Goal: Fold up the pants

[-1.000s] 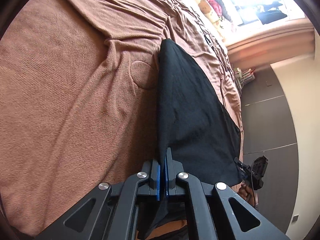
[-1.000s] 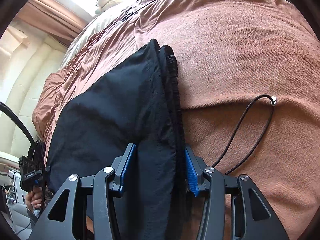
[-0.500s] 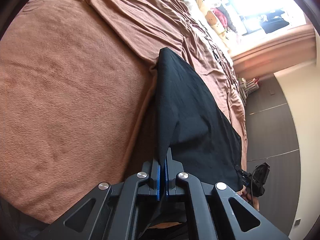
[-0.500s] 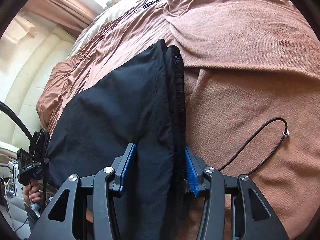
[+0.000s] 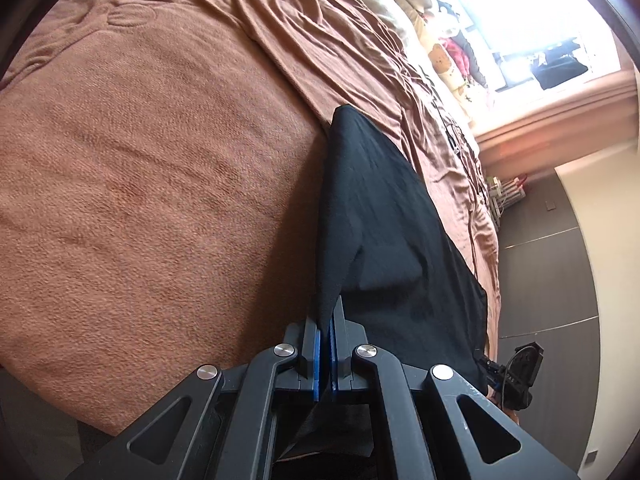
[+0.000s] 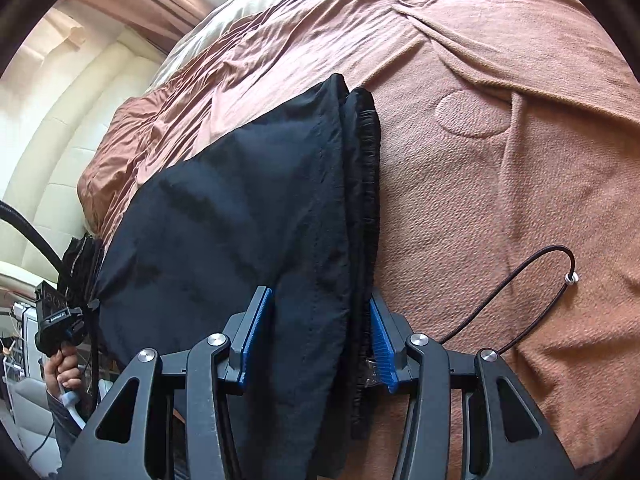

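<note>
Black pants point(image 6: 240, 220) hang stretched between both grippers, lifted over the bed point(image 5: 160, 160), far end of the cloth reaching the blanket point(image 6: 500, 200) near a round embossed mark point(image 6: 472, 114). In the left wrist view the pants point(image 5: 384, 220) run up from the left gripper point(image 5: 326, 344) as a taut dark sheet w/ a fold near the jaws; jaws are together, pinching a thin edge of the cloth. Right gripper point(image 6: 316, 344): jaws partly apart, clamped on a thick bunch of pants incl. the ribbed waistband point(image 6: 366, 200), cloth filling the gap pad to pad. From the waistband side a dark drawstring point(image 6: 532, 292) loops out onto the blanket right of the pants, metal tip at its end. Left of the pants in the right view: the other gripper point(image 6: 52, 320), held by a hand point(image 6: 64, 372). Beyond the pants, blanket is rumpled, w/ pillows point(image 5: 440, 52) and a bright window point(image 5: 520, 20) at the far end of the bed.
</note>
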`<action>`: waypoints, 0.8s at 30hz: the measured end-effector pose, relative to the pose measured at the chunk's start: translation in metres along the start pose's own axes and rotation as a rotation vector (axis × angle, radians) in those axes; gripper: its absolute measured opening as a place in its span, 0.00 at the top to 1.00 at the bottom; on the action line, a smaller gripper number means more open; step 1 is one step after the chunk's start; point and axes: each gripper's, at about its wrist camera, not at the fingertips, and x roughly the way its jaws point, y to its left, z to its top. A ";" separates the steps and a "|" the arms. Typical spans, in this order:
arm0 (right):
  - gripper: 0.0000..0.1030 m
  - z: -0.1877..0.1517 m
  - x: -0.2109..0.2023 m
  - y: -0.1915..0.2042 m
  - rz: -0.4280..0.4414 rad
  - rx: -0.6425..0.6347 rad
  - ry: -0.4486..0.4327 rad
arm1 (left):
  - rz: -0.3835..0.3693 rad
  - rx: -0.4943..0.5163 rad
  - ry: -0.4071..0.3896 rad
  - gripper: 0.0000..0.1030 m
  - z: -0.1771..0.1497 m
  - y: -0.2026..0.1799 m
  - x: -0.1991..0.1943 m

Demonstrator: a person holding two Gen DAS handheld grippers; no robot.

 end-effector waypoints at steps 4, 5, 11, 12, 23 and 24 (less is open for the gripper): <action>0.56 -0.004 0.008 0.008 0.005 -0.005 0.008 | 0.005 -0.014 -0.002 0.97 0.003 0.014 -0.006; 0.56 -0.004 0.010 0.010 0.003 -0.004 0.008 | 0.004 -0.016 0.001 0.97 0.002 0.016 -0.005; 0.58 -0.003 0.010 0.010 -0.034 -0.005 0.000 | 0.029 -0.070 0.017 0.85 -0.008 0.030 0.003; 0.58 -0.003 0.011 0.011 -0.043 -0.003 -0.003 | 0.027 -0.082 0.018 0.81 -0.011 0.033 0.003; 0.59 -0.007 0.012 0.020 -0.080 -0.028 -0.012 | -0.035 -0.134 -0.015 0.67 -0.039 0.055 -0.014; 0.59 -0.008 0.012 0.020 -0.081 -0.029 -0.014 | -0.046 -0.142 -0.017 0.67 -0.043 0.057 -0.015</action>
